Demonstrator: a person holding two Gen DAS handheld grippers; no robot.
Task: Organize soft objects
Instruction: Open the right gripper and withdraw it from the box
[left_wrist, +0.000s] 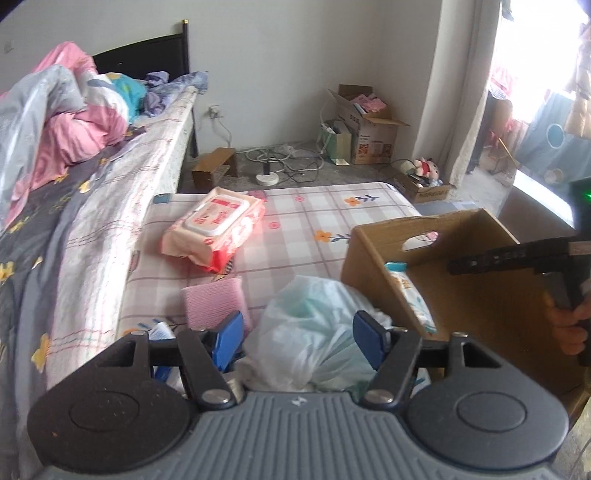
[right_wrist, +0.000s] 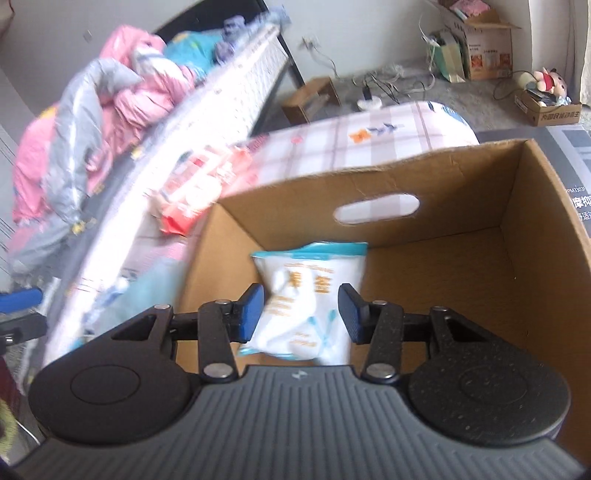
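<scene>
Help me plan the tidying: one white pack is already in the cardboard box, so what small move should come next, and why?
Probably lower the left claw onto the translucent white plastic bag lying right below it on the checked mattress. Its jaws stand open with nothing gripped, the bag lies beside the brown cardboard box, and the right claw is open above the white-and-blue pack inside.

Ribbed grey gripper bodies, black round-hubbed linkage arms with silver screws, blue-padded fingers (left_wrist: 231, 338).

White packet (right_wrist: 303, 299) lies in the cardboard box (right_wrist: 461, 192) — crumpled plastic bag (left_wrist: 310, 328) just beside it.
</scene>
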